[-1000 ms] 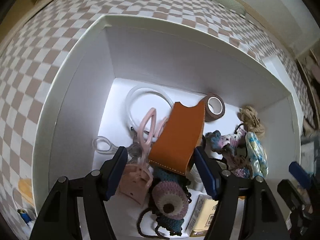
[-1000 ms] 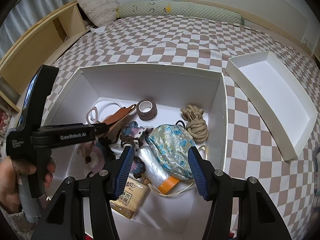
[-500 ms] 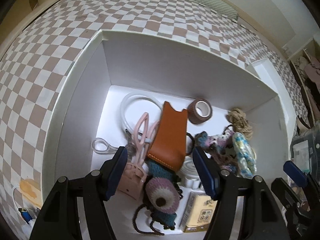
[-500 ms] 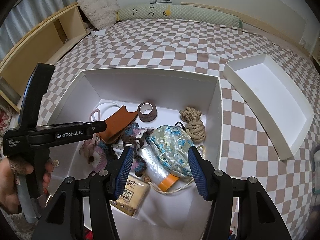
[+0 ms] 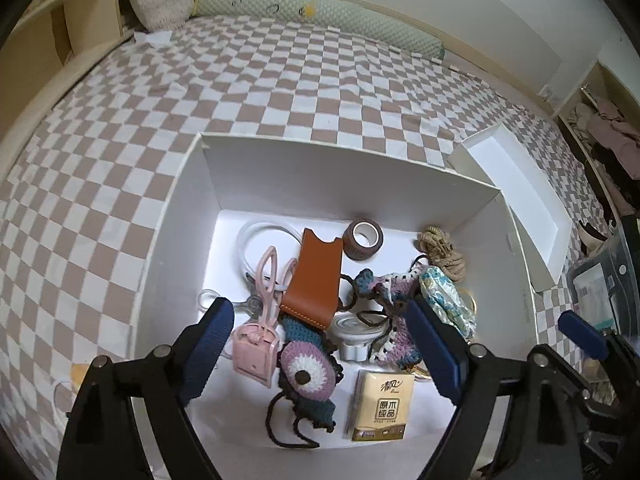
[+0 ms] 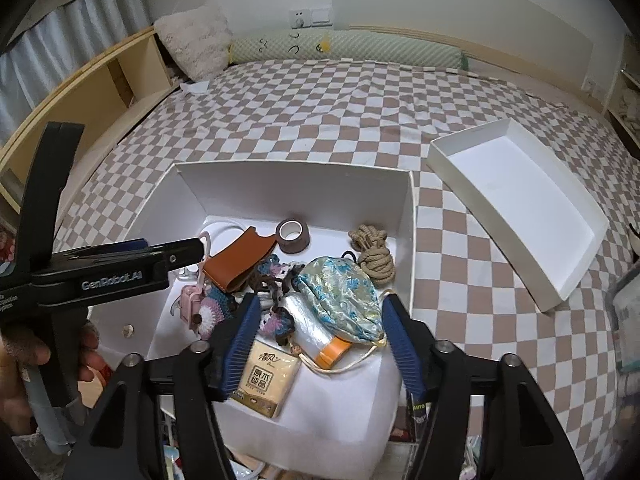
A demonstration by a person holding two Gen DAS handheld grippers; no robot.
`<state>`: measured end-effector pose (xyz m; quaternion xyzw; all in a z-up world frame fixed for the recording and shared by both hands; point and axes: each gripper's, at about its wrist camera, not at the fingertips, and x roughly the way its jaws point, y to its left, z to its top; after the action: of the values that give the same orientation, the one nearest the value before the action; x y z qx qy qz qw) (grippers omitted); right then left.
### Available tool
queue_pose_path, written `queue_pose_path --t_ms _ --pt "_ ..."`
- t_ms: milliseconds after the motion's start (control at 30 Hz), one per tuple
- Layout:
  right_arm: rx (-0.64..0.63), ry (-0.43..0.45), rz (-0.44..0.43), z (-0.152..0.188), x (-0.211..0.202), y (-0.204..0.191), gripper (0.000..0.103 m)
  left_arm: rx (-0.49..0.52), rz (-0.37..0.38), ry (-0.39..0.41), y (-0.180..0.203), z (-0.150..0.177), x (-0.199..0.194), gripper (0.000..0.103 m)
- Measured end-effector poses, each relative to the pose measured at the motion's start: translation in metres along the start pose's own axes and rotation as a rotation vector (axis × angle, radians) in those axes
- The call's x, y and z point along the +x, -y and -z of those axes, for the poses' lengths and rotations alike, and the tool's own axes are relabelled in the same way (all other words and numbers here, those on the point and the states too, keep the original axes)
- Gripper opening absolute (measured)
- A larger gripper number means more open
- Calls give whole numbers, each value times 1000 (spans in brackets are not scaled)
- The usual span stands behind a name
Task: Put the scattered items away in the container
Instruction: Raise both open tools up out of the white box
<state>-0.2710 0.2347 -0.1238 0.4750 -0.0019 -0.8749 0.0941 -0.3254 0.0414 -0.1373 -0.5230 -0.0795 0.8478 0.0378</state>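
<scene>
A white box [image 5: 352,172] [image 6: 296,184] on the checkered bed holds several items: a brown leather case [image 5: 316,280] [image 6: 238,260], a brown tape roll [image 5: 363,238] [image 6: 293,235], a rope bundle [image 5: 442,252] [image 6: 372,252], a blue floral pouch [image 5: 448,300] [image 6: 340,292], crochet pieces [image 5: 308,372], a pink clip [image 5: 260,320] and a tissue pack [image 5: 380,404] [image 6: 266,380]. My left gripper [image 5: 320,348] is open and empty above the box's near side. My right gripper [image 6: 320,344] is open and empty over the near right part of the box.
The white box lid [image 5: 520,204] [image 6: 516,208] lies upturned on the bed to the right of the box. A pillow [image 6: 196,44] and a green bolster [image 6: 344,50] lie at the headboard. A wooden shelf [image 6: 100,84] runs along the left.
Both grippers have pulled back and up from the box. The brown leather case, held up between the left fingers before, now lies flat on the items in the box.
</scene>
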Motion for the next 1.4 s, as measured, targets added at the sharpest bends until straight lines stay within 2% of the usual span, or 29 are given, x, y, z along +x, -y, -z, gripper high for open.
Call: queue_pose_path --t_ms 33,100,133,167,200,933,1400 --pt "2 5 3 0 -3 0 66 4 0 8 1 1 -4 90" --pt "7 16 14 1 -9 0 67 13 -2 22 2 3 -12 102" --pt "11 26 22 2 -12 0 79 17 -4 29 2 4 -15 103" --pt "15 39 30 2 -14 0 99 22 -6 35 2 5 -18 103" --pt "18 53 38 2 -16 1 103 27 -10 38 3 6 -22 103" --pt "57 121 37 19 -70 -4 103 31 -14 111 -19 36 -87 103" --pt "69 170 18 30 -107 -6 103 62 -25 176 -18 58 -131 103"
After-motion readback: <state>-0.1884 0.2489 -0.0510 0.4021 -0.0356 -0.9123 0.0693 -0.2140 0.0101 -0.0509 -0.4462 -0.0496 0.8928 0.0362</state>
